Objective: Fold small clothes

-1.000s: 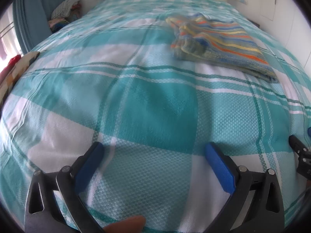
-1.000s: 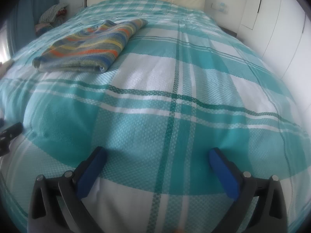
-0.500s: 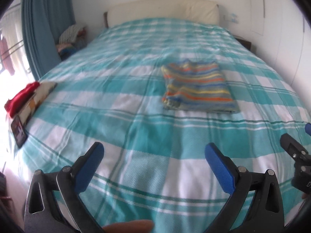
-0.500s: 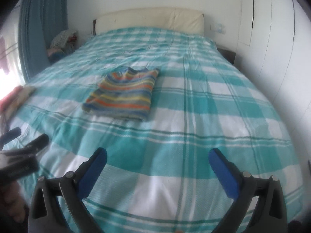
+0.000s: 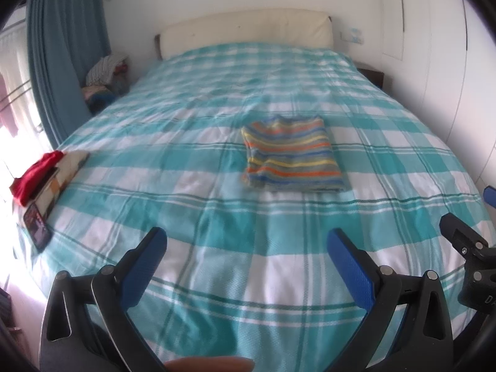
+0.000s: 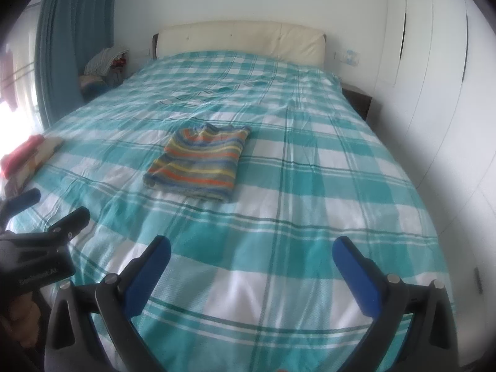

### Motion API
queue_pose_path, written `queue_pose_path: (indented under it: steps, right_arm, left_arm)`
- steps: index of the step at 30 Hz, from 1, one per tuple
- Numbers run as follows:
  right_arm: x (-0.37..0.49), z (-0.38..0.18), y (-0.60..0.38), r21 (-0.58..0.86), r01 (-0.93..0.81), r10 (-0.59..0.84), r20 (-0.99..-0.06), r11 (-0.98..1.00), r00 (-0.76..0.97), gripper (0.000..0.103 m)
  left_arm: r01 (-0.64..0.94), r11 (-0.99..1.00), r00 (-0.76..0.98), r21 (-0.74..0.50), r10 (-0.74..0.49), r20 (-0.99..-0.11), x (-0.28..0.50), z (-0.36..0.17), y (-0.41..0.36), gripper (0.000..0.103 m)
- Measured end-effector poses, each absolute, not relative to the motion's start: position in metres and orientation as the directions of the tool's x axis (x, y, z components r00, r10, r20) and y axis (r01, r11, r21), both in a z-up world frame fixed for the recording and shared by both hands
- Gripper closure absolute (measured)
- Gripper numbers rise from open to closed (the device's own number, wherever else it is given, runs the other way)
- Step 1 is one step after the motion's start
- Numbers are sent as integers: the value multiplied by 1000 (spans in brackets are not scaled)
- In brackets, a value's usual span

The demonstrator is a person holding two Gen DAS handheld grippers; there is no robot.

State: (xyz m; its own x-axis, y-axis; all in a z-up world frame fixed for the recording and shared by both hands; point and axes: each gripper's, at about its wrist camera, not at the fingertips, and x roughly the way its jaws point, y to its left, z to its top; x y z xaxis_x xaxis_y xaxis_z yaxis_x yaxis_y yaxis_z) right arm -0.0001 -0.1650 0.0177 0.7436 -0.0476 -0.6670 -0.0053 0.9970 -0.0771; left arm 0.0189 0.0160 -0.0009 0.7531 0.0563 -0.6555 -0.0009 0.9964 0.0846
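Observation:
A striped garment (image 5: 291, 156), folded into a neat rectangle, lies flat in the middle of the teal checked bed (image 5: 217, 204). It also shows in the right wrist view (image 6: 201, 162). My left gripper (image 5: 248, 248) is open and empty, held above the near part of the bed, well short of the garment. My right gripper (image 6: 252, 257) is open and empty too, at the foot of the bed. Each gripper shows at the edge of the other's view, the right one (image 5: 465, 248) and the left one (image 6: 40, 248).
A red cloth (image 5: 34, 173) on a patterned pile and a dark phone (image 5: 37, 226) lie at the bed's left edge. A heap of clothes (image 5: 105, 74) sits by the blue curtain (image 5: 65, 62). White wardrobe doors (image 6: 434, 93) run along the right. A cream headboard (image 5: 245, 34) stands behind.
Both grippers have pulled back and up from the bed, so the folded garment now looks smaller and farther away. Both stay open. The garment has not moved.

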Motion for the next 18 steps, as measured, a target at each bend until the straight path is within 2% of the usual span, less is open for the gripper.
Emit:
queue_pose_path:
  steps: [11, 18]
  right_arm:
    - [-5, 26, -161, -134, 13, -98, -647, 991, 756, 1]
    - [-6, 30, -161, -71, -18, -33, -658, 997, 752, 0]
  left_arm:
    - [-25, 997, 745, 68, 64, -664, 17, 3, 25, 0]
    - [-25, 996, 752, 83, 73, -655, 14, 5, 25, 0]
